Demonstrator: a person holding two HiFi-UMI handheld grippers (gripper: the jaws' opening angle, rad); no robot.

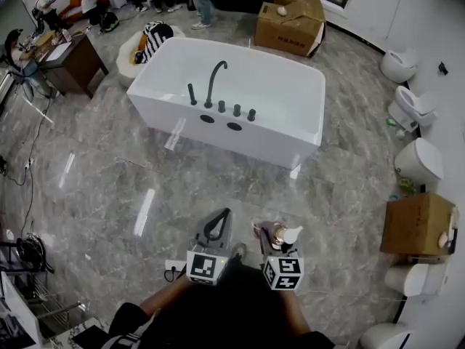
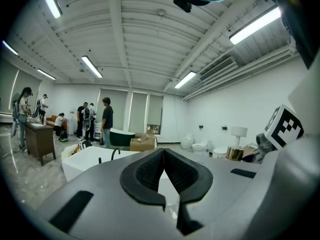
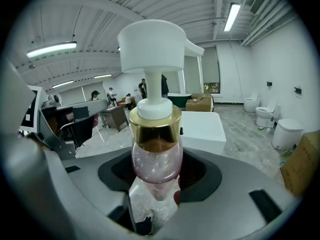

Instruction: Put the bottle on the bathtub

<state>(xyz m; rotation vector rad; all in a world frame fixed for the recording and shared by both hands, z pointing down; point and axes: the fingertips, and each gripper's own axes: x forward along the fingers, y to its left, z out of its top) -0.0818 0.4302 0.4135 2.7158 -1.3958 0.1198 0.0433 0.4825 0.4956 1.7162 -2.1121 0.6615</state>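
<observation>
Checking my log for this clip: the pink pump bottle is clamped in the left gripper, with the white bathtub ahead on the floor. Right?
Not quite. The pink pump bottle is clamped in the right gripper, not the left, as the right gripper view shows; the left gripper is shut on nothing. The white bathtub is ahead, as stated.

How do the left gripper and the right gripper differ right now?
The left gripper is shut on nothing, its jaws meeting at the tips; the right gripper is shut on the pink pump bottle, its jaws parted around it. Both sit short of the bathtub.
</observation>
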